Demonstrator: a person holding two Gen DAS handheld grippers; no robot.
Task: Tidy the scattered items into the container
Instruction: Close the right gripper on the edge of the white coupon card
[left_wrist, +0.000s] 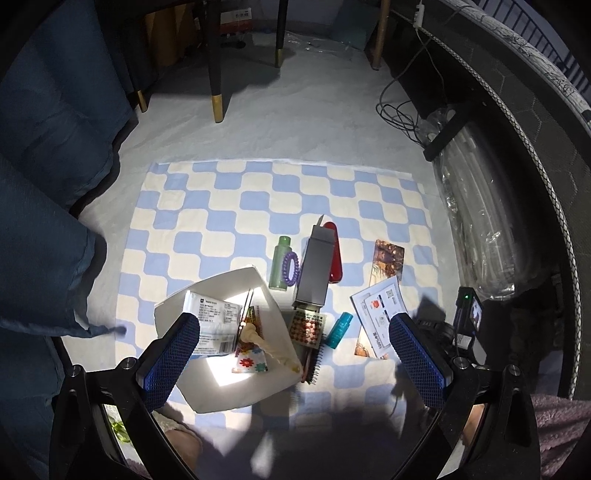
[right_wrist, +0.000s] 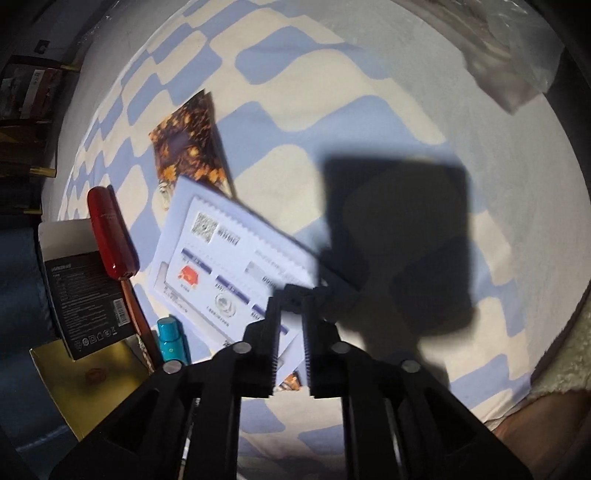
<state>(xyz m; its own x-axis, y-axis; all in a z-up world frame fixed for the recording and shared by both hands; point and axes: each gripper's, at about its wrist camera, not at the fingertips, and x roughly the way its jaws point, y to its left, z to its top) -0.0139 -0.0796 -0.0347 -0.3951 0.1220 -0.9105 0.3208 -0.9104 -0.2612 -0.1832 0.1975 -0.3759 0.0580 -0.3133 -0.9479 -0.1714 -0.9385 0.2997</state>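
My left gripper (left_wrist: 293, 345) is spread wide over the white box (left_wrist: 275, 306), which already has a packet (left_wrist: 214, 314) in it. Right of the box on the checkered cloth (left_wrist: 207, 206): green bottle (left_wrist: 281, 263), grey carton (left_wrist: 313, 266), leaflet (left_wrist: 380, 308). My right gripper (right_wrist: 290, 295) is nearly clenched above the leaflet, gripping nothing.

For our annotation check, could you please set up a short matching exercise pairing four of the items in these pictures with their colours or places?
Things:
1. hair tie
2. small bottle
3. white box
4. left gripper

Descriptions:
A. teal
B. holds a white packet
C. purple, lying on the green bottle
D. open above the checkered cloth

Pairs: 1-C, 2-A, 3-B, 4-D
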